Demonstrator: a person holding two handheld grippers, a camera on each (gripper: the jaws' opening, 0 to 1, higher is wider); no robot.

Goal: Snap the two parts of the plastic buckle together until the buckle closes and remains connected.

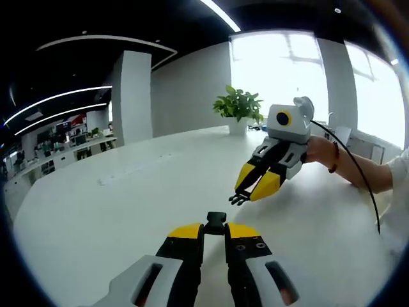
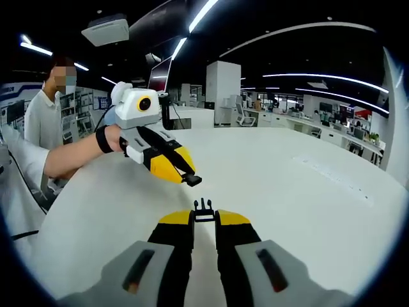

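Buckle halves (image 1: 216, 222) (image 2: 203, 208) apart, one per gripper.

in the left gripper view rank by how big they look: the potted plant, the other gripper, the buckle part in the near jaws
1. right gripper, though nearness inflates it
2. potted plant, farther off
3. socket half of the buckle, mostly hidden between the left gripper jaws

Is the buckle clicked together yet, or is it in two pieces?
In two pieces. The left hand-held gripper pinches the socket part, the right hand-held gripper pinches the pronged part, with bare white table between them.
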